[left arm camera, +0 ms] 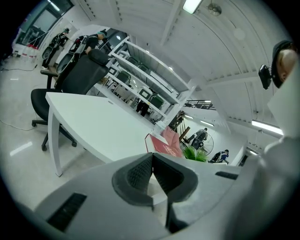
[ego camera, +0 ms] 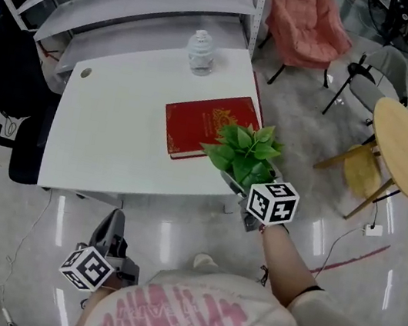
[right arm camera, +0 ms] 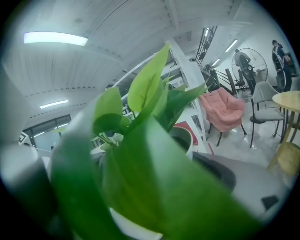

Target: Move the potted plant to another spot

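Left jaws: pressed together with nothing between them; left gripper (left arm camera: 152, 161) held low, clear of the table (ego camera: 115, 135).
Right jaws: right gripper (ego camera: 247, 207) clamps the potted plant (ego camera: 245, 154) by its pot.
Potted plant: over the table's near right corner, beside a red book (ego camera: 207, 124).

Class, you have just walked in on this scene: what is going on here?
A person is working with two handheld grippers. The right gripper has the potted plant in its fingers at the near right corner of the white table, next to the red book. Whether the pot is lifted cannot be told. The left gripper hangs low, off the table's near edge, its fingers shut on nothing.
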A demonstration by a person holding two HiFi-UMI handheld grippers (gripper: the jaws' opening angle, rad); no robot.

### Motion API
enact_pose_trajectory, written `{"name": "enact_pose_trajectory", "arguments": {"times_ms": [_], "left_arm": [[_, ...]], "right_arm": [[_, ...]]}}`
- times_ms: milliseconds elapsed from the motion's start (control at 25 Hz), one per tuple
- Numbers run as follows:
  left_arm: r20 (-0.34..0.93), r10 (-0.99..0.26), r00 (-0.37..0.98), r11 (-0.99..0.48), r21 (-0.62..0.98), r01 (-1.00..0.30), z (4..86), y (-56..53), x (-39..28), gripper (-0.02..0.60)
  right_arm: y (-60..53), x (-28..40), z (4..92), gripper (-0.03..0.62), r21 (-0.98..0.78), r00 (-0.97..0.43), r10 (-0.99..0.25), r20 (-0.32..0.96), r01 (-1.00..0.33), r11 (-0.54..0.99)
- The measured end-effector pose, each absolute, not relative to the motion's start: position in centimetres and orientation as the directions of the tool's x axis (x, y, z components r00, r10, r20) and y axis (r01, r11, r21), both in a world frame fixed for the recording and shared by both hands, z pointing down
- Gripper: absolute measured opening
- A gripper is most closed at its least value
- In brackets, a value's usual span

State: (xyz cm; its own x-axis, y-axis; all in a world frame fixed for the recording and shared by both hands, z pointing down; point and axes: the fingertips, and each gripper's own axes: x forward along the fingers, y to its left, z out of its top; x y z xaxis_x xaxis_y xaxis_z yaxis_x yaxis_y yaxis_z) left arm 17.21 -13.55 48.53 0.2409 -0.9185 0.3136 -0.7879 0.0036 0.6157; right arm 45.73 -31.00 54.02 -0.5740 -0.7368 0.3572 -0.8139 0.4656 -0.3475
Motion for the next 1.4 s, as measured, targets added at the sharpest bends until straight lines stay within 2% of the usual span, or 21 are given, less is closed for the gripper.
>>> {"name": "enact_pose_trajectory", "arguments": {"times_ms": [480, 920, 1240, 1400], "left_arm": [[0.218, -0.941, 0.259, -0.072, 0.620, -0.782, 45.8, -13.4, 16.3, 0.003], [0.195, -0.922, 0.334, -0.133, 0.652, -0.746, 45.9, -11.9, 16.1, 0.003], [0.108, -0.904, 0.414, -0.243, 0.665, -0.706, 44.1, -13.7, 16.9, 0.003], [0.075, -0.876, 0.477, -0.312, 0.666, -0.677, 42.8, -13.3, 16.9, 0.003]], "right_arm": [[-29.6, 46.3, 53.8, 0.523, -0.271, -0.557, -0.710, 0.431, -0.830, 0.487], [-23.5, 47.7, 52.0, 0.516, -0.346, -0.478, -0.767, 0.428, -0.871, 0.350], [-19.5, 46.4, 49.2, 0.363, -0.450, -0.490, -0.801, 0.344, -0.835, 0.317], [-18.0, 46.0, 48.0, 0.316, -0.484, -0.456, -0.835, 0.309, -0.831, 0.275]]}}
